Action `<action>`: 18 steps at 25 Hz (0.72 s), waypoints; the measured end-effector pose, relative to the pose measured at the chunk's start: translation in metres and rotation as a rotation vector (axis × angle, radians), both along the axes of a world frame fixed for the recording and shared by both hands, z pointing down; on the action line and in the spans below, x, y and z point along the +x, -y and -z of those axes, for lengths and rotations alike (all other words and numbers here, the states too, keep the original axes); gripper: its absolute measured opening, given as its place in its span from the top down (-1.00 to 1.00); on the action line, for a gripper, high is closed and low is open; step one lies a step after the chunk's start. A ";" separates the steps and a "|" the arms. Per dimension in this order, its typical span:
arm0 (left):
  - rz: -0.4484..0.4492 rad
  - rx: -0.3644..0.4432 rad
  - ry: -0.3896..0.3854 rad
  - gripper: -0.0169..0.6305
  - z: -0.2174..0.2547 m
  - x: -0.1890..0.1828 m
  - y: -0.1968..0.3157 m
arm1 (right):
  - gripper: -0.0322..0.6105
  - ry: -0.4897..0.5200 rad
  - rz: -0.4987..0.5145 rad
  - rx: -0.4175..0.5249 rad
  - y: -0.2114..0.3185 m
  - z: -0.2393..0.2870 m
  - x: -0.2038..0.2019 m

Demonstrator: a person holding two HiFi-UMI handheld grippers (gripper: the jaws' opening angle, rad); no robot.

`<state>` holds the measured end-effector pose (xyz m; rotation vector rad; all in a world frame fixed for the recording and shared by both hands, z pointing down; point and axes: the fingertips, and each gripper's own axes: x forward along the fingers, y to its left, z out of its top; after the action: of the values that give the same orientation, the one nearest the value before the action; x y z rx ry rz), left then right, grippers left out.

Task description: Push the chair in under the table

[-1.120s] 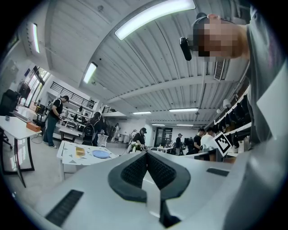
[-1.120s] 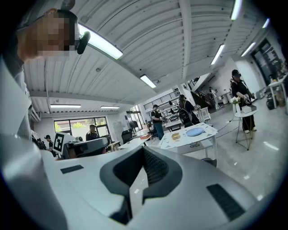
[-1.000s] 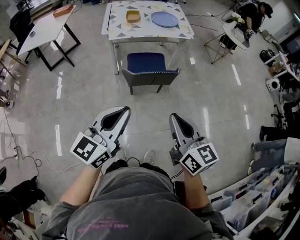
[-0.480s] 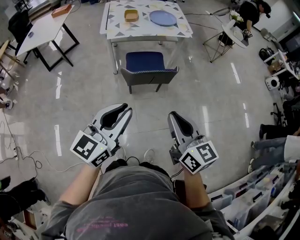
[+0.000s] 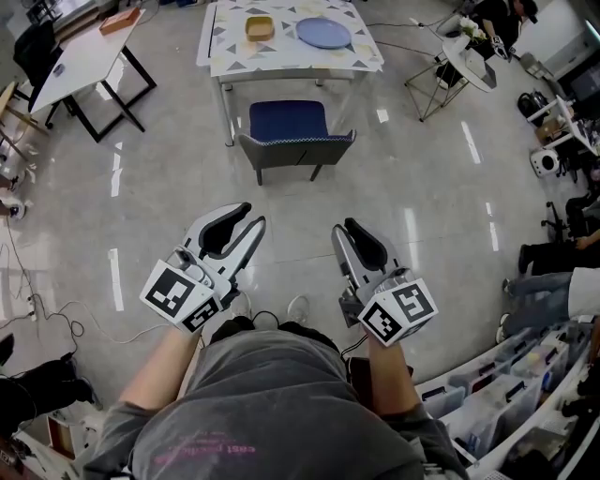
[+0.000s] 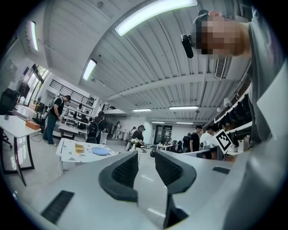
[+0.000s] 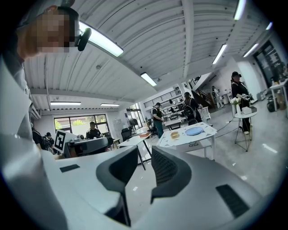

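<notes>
- Head view: the blue-seated chair [image 5: 288,120] stands well ahead of both hand-held grippers, roughly midway between the lines they point along. Its grey backrest [image 5: 296,150] faces the person and its seat points at the patterned worktop [image 5: 281,54].
- The left hand-held gripper [image 5: 253,216] and the right hand-held gripper [image 5: 343,226] are both released. Their jaws have just been opening, and each gripper view shows only floor and room between the pads.
- The step in hand looks like the approach, since the chair is untouched and still pulled out.
- To do it well, close the distance first, then set one hand-held gripper near each end of the backrest's top edge.
- Push evenly with both so the chair runs straight between the worktop legs [image 5: 228,114] and does not swing into one.
- On this glossy floor [image 5: 422,197] the chair may slide quickly, so ease off early to spare the bowl [image 5: 259,27] and plate [image 5: 323,33] a jolt.
</notes>
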<state>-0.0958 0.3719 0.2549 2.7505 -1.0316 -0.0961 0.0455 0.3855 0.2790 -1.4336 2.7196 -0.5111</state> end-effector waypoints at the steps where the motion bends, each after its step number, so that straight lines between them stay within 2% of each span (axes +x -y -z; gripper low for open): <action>1: 0.002 -0.001 0.000 0.58 -0.001 0.000 0.001 | 0.65 -0.001 -0.001 0.001 0.001 0.000 0.001; 12: 0.026 -0.019 0.004 0.43 -0.006 -0.001 0.007 | 0.42 0.012 -0.029 -0.001 0.008 0.000 0.009; 18: 0.044 -0.024 0.016 0.39 -0.006 0.007 0.008 | 0.39 0.020 -0.028 -0.007 0.009 -0.002 0.018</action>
<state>-0.0885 0.3639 0.2614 2.7126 -1.0900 -0.0682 0.0639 0.3762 0.2812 -1.4581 2.6814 -0.5312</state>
